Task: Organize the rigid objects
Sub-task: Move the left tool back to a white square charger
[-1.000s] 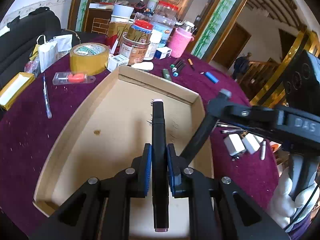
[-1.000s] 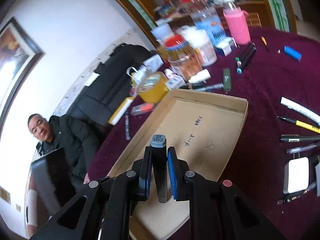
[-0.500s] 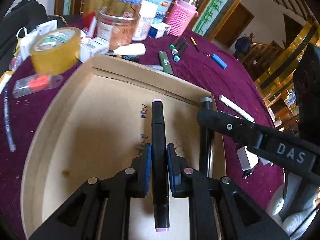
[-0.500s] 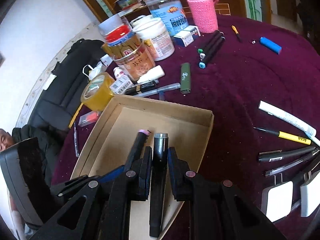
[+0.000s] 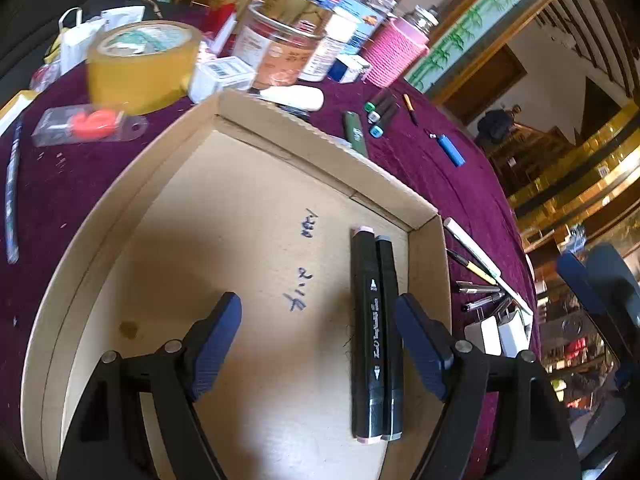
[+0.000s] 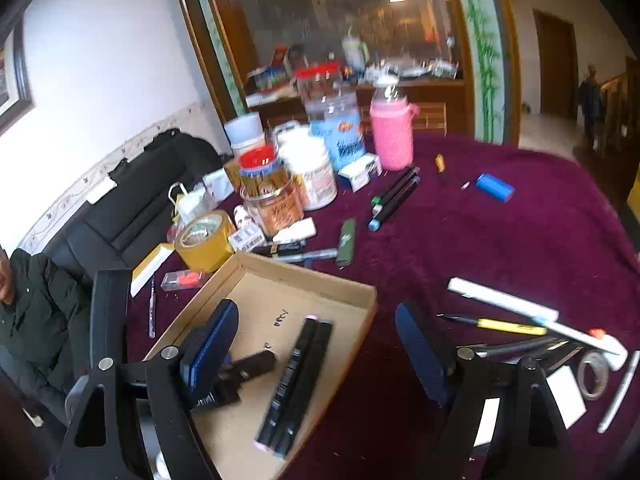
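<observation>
Two black markers (image 5: 374, 332) lie side by side on the floor of a shallow cardboard tray (image 5: 120, 216), near its right wall. They also show in the right wrist view (image 6: 298, 376). My left gripper (image 5: 320, 348) is open and empty above the tray, its right pad beside the markers. My right gripper (image 6: 316, 356) is open and empty, higher up, over the tray's (image 6: 360, 292) right edge. The left gripper's fingers (image 6: 244, 364) show under it.
On the purple cloth (image 6: 500, 240) lie three markers (image 6: 394, 196), a green case (image 6: 346, 240), a blue lighter (image 6: 494, 187), pens (image 6: 508, 325) and white adapters (image 6: 564, 394) at right. Jars (image 6: 272, 196), a pink bottle (image 6: 391, 136) and a tape roll (image 6: 204, 240) stand behind the tray.
Both grippers opened and let their markers go; the markers now lie together in the tray. The right gripper has drawn back and up.
</observation>
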A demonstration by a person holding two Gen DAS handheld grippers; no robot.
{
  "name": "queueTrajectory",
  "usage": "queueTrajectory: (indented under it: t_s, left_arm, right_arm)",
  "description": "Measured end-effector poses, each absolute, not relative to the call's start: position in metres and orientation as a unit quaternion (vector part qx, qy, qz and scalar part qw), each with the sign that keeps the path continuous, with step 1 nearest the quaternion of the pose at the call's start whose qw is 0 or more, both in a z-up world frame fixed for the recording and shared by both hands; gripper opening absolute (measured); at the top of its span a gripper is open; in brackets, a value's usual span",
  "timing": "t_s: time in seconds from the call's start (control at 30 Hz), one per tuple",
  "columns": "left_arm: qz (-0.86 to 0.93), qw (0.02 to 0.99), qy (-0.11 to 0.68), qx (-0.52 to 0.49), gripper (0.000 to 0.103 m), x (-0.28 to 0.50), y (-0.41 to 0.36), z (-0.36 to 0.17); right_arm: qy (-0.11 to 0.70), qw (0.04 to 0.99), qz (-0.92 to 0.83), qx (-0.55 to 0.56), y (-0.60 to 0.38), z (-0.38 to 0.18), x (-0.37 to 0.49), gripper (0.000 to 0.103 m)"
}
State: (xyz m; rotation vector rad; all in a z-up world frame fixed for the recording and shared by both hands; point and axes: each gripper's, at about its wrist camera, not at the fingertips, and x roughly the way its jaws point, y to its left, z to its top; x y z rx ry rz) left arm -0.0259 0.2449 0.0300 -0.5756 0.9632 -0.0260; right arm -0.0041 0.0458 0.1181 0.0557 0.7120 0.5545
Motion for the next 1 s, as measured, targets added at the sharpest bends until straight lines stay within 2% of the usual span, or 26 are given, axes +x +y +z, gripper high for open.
queueTrajectory:
  t_s: [0.2,0.37,0.4,0.43,0.47,0.53,0.7,0.9,1.0]
  left_arm:
    - [0.017,0.854,0.432,-0.288,0.08,-0.045,0.258,0.028]
    - [0.011,0.876,0.394,-0.28,0.08,-0.059,0.254,0.054]
    - [0.002,0.881,0.383,-0.278,0.08,-0.065,0.25,0.063]
    - [-0.01,0.886,0.372,-0.276,0.081,-0.071,0.243,0.072]
    - [-0.022,0.89,0.364,-0.273,0.082,-0.075,0.236,0.079]
    - [-0.042,0.893,0.359,-0.267,0.088,-0.081,0.217,0.088]
    - [-0.102,0.879,0.414,-0.213,0.088,-0.075,0.145,0.087]
    - [-0.121,0.858,0.465,-0.181,0.088,-0.055,0.082,0.065]
    - [-0.113,0.853,0.476,-0.181,0.088,-0.041,0.066,0.054]
  right_arm:
    - [0.333,0.908,0.25,0.042,0.007,0.119,-0.031,0.085]
    - [0.305,0.929,0.205,0.046,-0.038,0.125,-0.05,0.085]
    - [0.288,0.939,0.182,0.046,-0.052,0.129,-0.055,0.087]
    - [0.272,0.947,0.164,0.044,-0.064,0.131,-0.058,0.098]
    - [0.254,0.955,0.147,0.042,-0.077,0.132,-0.061,0.103]
    - [0.244,0.961,0.127,0.042,-0.104,0.127,-0.058,0.103]
    - [0.342,0.928,0.093,0.113,-0.17,0.087,-0.007,0.102]
    - [0.295,0.947,0.031,0.124,-0.211,0.07,0.001,0.102]
    - [0.305,0.939,0.04,0.156,-0.225,0.064,0.006,0.102]
